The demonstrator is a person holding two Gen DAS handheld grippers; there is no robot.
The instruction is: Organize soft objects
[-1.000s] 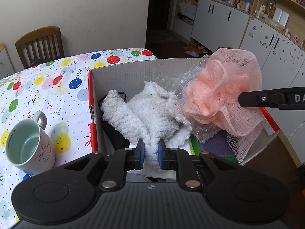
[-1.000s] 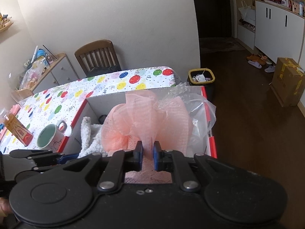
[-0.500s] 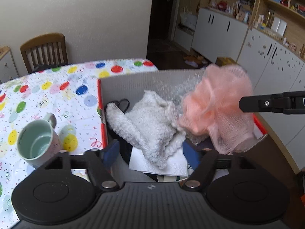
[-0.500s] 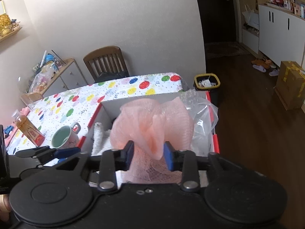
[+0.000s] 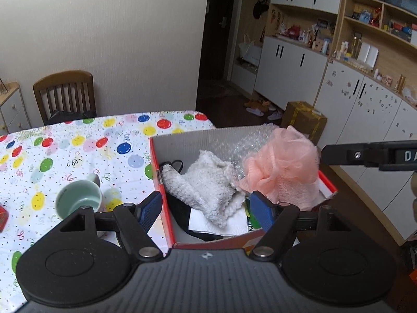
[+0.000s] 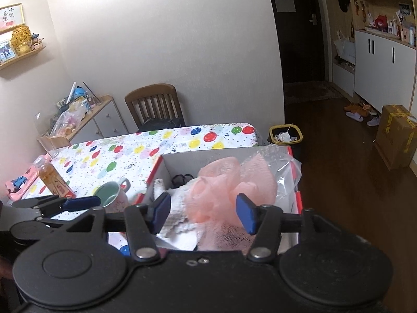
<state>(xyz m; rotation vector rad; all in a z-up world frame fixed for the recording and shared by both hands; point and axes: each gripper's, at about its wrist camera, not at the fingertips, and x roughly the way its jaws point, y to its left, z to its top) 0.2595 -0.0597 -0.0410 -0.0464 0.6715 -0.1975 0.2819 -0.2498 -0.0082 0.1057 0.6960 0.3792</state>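
A red-edged cardboard box (image 5: 182, 140) (image 6: 198, 157) stands at the table's right end. Inside lie a white fluffy towel (image 5: 206, 182) (image 6: 177, 203) and a peach mesh bath pouf (image 5: 284, 167) (image 6: 224, 185), with bubble wrap (image 5: 250, 143) behind them. My left gripper (image 5: 208, 208) is open and empty, held back above the box's near edge. My right gripper (image 6: 203, 214) is open and empty, just above and behind the pouf; one of its fingers (image 5: 365, 154) shows at the right in the left wrist view.
A pale green mug (image 5: 78, 200) (image 6: 112, 195) stands on the balloon-print tablecloth (image 5: 78, 151) left of the box. A bottle (image 6: 52, 177) stands further left. A wooden chair (image 5: 65, 96) is at the far end. A cardboard carton (image 6: 396, 135) and a bin (image 6: 285, 135) are on the floor.
Both grippers opened: the left let go of the white towel, the right let go of the pouf. Both objects now rest in the box and both grippers have pulled back and up.
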